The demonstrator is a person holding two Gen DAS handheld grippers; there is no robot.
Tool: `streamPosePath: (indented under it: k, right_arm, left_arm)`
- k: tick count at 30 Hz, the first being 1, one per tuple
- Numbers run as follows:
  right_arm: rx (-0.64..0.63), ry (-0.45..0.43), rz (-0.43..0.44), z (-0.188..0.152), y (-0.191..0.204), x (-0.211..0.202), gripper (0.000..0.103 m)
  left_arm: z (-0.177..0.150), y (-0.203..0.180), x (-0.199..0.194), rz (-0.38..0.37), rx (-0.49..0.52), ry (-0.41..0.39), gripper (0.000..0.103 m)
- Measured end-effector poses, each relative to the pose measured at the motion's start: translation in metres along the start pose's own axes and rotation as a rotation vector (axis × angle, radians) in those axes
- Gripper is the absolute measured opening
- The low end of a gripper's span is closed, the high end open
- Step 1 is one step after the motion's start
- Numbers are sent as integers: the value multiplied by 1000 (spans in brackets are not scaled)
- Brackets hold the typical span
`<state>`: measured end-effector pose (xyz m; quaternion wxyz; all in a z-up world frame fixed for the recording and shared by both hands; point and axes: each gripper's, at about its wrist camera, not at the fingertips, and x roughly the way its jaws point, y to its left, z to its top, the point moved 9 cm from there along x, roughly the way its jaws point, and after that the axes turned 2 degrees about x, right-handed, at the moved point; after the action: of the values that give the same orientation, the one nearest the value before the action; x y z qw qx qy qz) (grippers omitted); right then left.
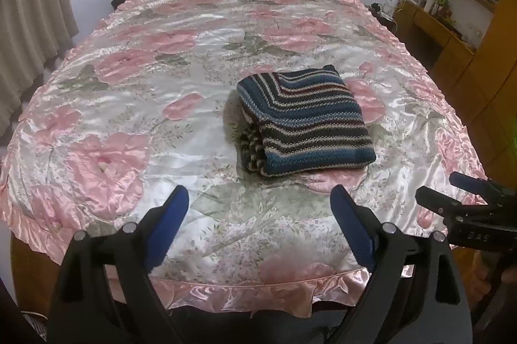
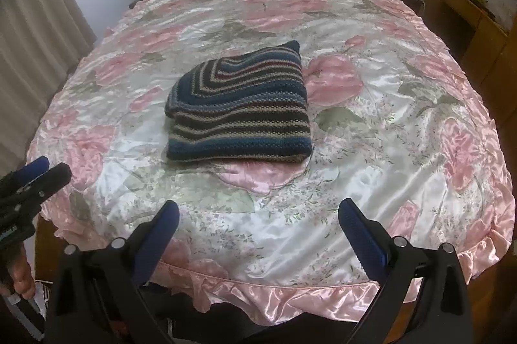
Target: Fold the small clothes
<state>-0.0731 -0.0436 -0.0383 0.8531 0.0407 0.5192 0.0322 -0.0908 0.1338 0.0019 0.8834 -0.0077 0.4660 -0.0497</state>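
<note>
Two wide-open, empty grippers, left gripper (image 1: 258, 198) and right gripper (image 2: 258, 211), hover near a folded blue-striped knitted garment (image 1: 303, 121) on the pink floral satin bedspread (image 1: 129, 104); soft, thick, probably light, best pinched at an edge.

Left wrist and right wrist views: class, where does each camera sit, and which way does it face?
Left wrist view: on the left gripper, facing up the bed; the right gripper shows at right.
Right wrist view: on the right gripper, facing likewise; the left gripper and a hand show at left.
Both share the folded striped knit.
</note>
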Motion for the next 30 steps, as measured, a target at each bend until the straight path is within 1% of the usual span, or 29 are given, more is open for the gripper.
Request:
streamPosePath:
  k: [8,23,30]
  right_arm:
    - [-2,6,-7,-1,6,-3,99]
    - [3,14,-25,-2,2,0,99]
    - [-2,8,-24,1,2,0,99]
  left_arm:
    - [-6,1,-6,20,7,6,90]
    - [-7,7,15,42,-2,38,90]
    - [-8,10,19,51,-4,48,90]
